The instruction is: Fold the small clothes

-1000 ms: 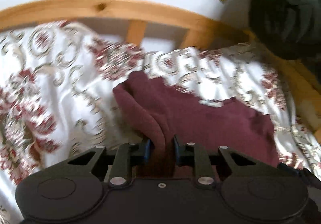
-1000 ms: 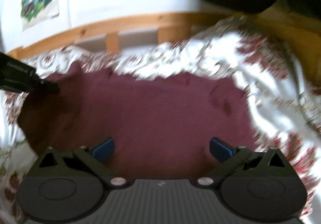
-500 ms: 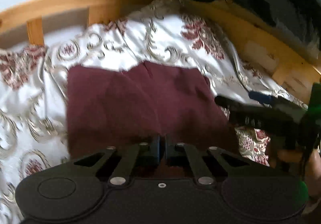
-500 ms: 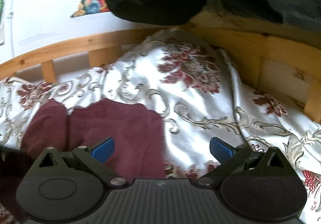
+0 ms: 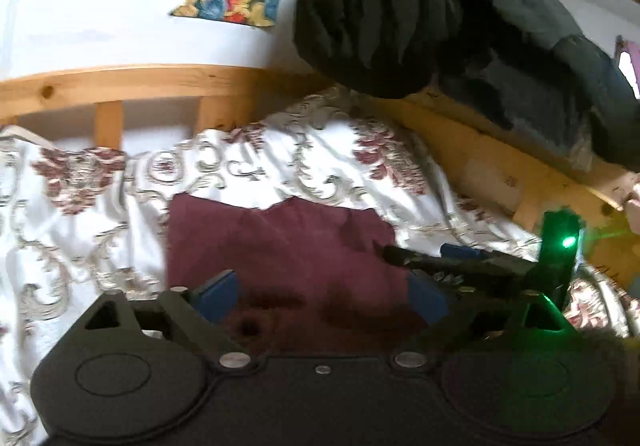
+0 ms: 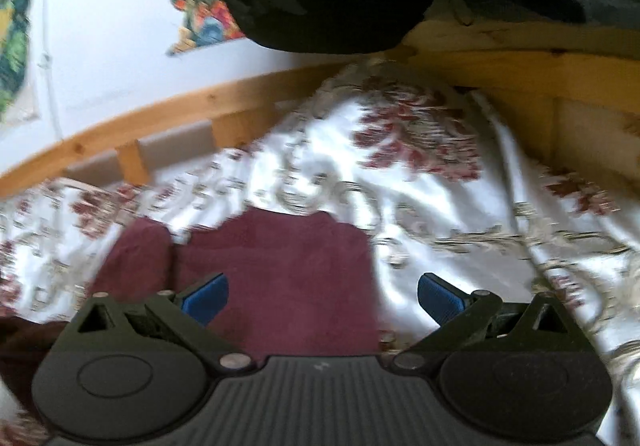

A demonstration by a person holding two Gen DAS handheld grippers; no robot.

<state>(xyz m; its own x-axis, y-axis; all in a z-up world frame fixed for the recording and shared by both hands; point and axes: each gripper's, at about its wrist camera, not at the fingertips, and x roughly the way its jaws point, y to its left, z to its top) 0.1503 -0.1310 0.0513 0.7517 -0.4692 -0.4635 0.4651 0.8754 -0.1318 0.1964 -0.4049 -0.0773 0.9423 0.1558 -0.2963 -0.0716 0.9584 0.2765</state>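
I see a floral bedspread (image 5: 248, 182) inside a pine bed frame (image 5: 120, 82); the maroon garment (image 5: 280, 246) lies near its middle. My left gripper (image 5: 322, 292), pinched 0.5 s ago, now gapes wide; right gripper (image 6: 322, 296) wide too.

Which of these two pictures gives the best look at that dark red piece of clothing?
The left wrist view: the maroon garment lies nearly whole and centred on the floral bedspread. The right wrist view shows the maroon garment off to the left, blurred, and partly hidden behind the gripper.
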